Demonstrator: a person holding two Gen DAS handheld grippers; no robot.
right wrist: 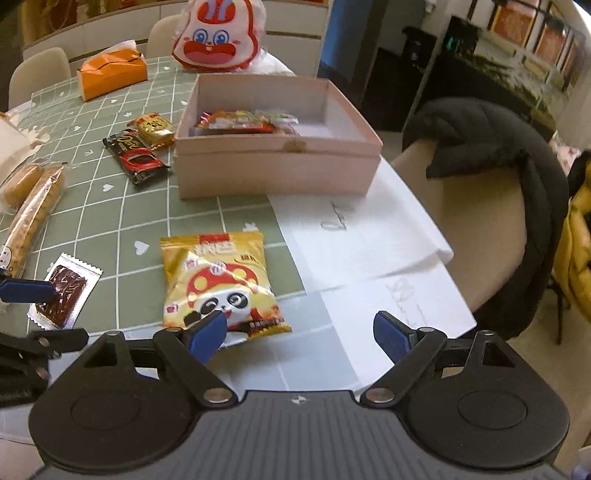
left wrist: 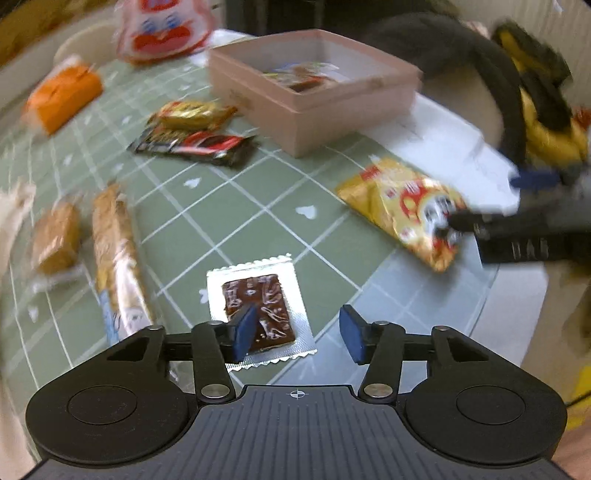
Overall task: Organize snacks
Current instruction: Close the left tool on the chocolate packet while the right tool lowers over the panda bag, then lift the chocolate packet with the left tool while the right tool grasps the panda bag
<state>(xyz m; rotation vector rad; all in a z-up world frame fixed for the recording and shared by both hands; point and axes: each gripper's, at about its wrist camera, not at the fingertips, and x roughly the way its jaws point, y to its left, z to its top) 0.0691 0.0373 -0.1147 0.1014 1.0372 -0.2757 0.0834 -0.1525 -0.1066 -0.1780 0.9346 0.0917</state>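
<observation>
A pink box stands on the green checked table with several wrapped snacks inside. My left gripper is open just above a clear-and-silver packet with a brown snack; its left pad overlaps the packet. My right gripper is open over the near edge of a yellow panda packet; its left pad overlaps the packet's lower edge. A gold packet and a black-red packet lie left of the box.
Long biscuit packs lie at the table's left. An orange tissue box and a rabbit-face bag stand at the back. White paper covers the right table edge. A chair with a dark coat stands right.
</observation>
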